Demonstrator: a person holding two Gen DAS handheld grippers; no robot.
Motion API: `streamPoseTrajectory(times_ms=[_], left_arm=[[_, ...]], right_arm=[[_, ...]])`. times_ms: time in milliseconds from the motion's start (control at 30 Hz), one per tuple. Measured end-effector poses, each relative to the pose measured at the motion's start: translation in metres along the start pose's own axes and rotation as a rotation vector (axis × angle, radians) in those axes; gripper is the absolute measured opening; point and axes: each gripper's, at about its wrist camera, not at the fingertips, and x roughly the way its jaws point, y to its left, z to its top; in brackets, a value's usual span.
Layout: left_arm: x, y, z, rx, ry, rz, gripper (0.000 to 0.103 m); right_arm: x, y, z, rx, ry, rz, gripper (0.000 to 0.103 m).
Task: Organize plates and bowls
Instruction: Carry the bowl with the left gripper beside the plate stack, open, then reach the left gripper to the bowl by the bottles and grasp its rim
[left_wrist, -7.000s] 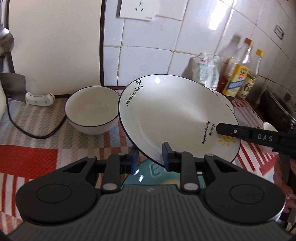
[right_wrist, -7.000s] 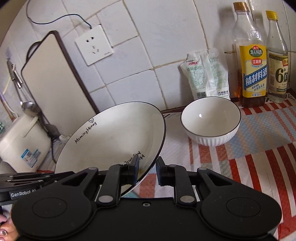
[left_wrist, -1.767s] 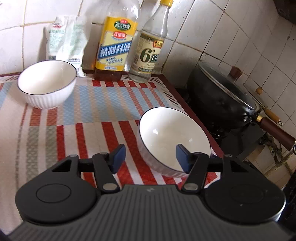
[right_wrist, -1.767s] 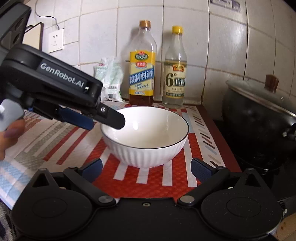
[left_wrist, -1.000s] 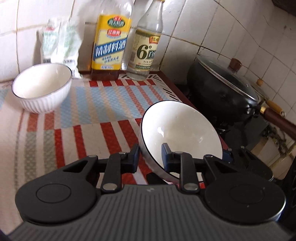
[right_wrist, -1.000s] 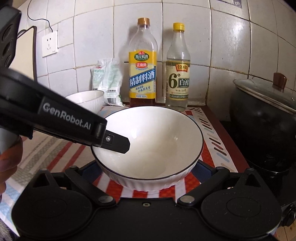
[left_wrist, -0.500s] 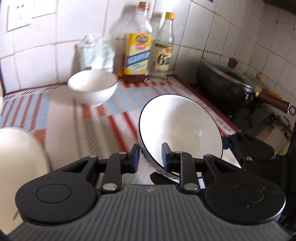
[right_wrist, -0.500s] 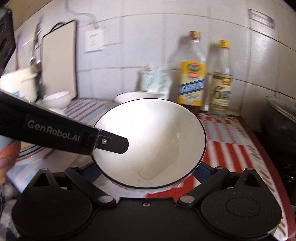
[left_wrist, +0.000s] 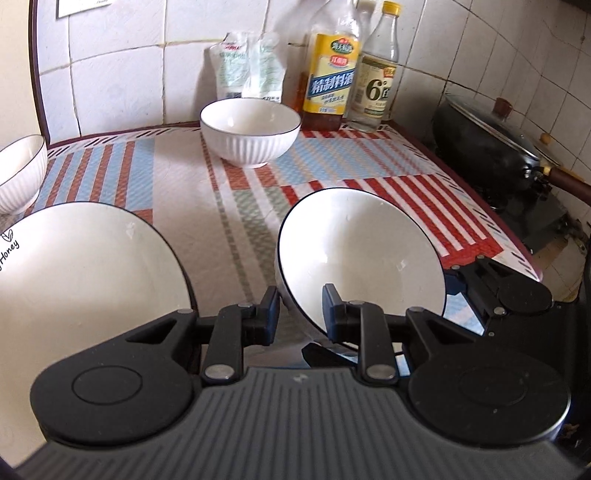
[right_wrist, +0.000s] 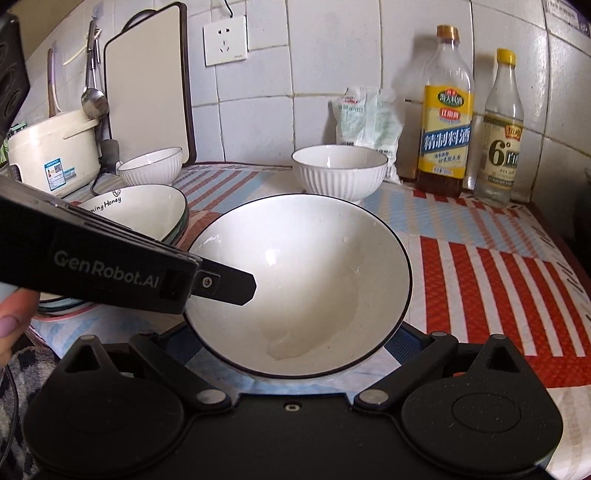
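A white ribbed bowl with a dark rim (left_wrist: 362, 254) (right_wrist: 306, 280) is held tilted above the striped mat. My left gripper (left_wrist: 299, 314) is shut on its near rim; it shows in the right wrist view (right_wrist: 221, 282) reaching in from the left. My right gripper (right_wrist: 291, 343) holds its fingers wide on either side of the bowl's base, which hides the fingertips. A stack of plates marked "Morning Honey" (left_wrist: 74, 273) (right_wrist: 147, 210) lies to the left. Two more white bowls stand at the back centre (left_wrist: 250, 127) (right_wrist: 340, 171) and back left (left_wrist: 18, 170) (right_wrist: 151, 166).
Two bottles (right_wrist: 445, 110) (right_wrist: 498, 129) and a white packet (right_wrist: 369, 122) stand against the tiled wall. A black lidded wok (left_wrist: 487, 147) sits on the stove at right. A rice cooker (right_wrist: 51, 147), a cutting board (right_wrist: 147, 81) and hanging utensils are at the far left.
Both grippers have carried the bowl left from the mat's right end toward the plate stack. The left gripper stays shut on its rim and the right stays wide around it.
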Motion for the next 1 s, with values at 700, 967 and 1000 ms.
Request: streamPoseTrajectory(times_ms=[700, 967, 1000], left_arm=[[-0.074, 0.022, 0.016, 0.095, -0.037, -0.094, 0.055], [-0.099, 0.034, 0.043, 0.094, -0.063, -0.125, 0.067], [-0.098, 0.038, 0.048, 0.067, -0.069, -0.124, 0.067]], right_arm=[[-0.052, 0.019, 0.020, -0.096, 0.014, -0.105, 0.102], [-0.081, 0.027, 0.044, -0.142, 0.003, -0.106, 0.102], [-0.083, 0.027, 0.048, -0.139, 0.008, -0.098, 0.102]])
